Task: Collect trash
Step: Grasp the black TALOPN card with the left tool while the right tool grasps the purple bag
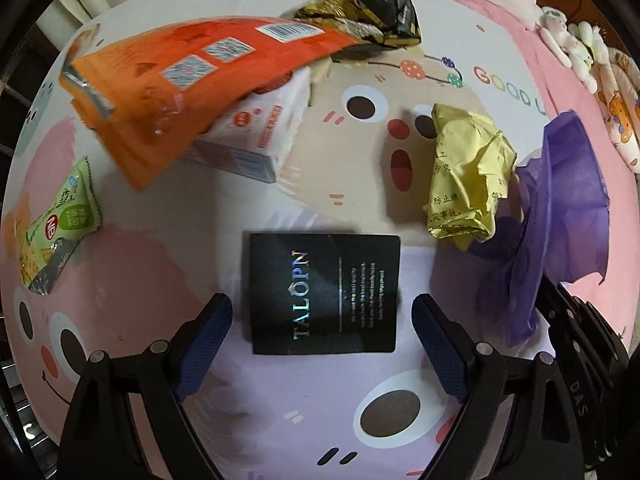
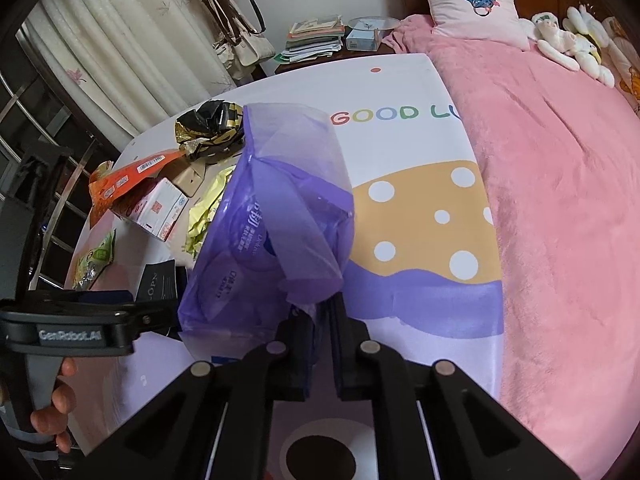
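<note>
Right between the wide-open left claw [image 1: 322, 320] fingers, flat on the table [image 1: 304, 408]: black card [image 1: 324, 294]. In the right claw [image 2: 322, 320], pinched tight: purple bag [image 2: 272, 232].

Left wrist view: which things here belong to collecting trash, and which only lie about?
Job:
purple plastic bag
flat black card packet
crumpled yellow paper
orange foil pouch
green snack wrapper

Lying about:
pink fleece blanket
white plush toys
</note>
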A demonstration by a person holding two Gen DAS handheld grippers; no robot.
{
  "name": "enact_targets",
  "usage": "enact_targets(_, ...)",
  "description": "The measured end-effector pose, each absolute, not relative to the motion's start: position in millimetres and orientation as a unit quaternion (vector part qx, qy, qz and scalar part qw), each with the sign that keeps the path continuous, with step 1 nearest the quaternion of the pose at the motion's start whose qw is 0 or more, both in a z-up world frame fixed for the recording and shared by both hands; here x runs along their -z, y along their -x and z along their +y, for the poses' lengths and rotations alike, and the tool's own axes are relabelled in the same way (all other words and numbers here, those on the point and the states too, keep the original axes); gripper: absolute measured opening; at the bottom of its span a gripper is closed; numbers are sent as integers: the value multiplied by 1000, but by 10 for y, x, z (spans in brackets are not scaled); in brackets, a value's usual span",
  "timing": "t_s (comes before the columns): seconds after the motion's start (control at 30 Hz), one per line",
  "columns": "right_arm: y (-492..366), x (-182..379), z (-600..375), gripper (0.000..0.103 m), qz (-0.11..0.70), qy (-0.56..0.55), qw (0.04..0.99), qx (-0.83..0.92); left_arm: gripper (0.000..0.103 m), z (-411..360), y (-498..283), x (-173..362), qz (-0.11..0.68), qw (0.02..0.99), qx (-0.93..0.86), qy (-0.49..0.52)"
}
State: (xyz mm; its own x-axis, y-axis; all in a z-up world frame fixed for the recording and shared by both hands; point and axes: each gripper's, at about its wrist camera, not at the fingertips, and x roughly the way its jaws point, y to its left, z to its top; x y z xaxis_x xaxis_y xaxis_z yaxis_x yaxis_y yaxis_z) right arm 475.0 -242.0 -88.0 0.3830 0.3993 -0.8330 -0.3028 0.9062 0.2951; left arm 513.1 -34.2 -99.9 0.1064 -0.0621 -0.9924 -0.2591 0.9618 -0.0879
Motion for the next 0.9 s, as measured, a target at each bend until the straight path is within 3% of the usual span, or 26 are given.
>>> enact_targets(0.3,-4734,881,-2416,6,512,-48,830,-217,90,-564,-5294,1058,663,737,-92,90)
enact_targets(0.37,-4746,888,-2432,5,512,-51,829,-218,85,-500,-5288,1052,660,740,-92,90)
enact_targets(0.43,-4738,884,-2436,5,512,-53,829,-217,70,-469,-5226,997,651,749,-86,83)
enact_targets(0.9,-4457,758,-2443,3,511,-62,830,-215,70,-592,-4834,812,635,768,-60,66)
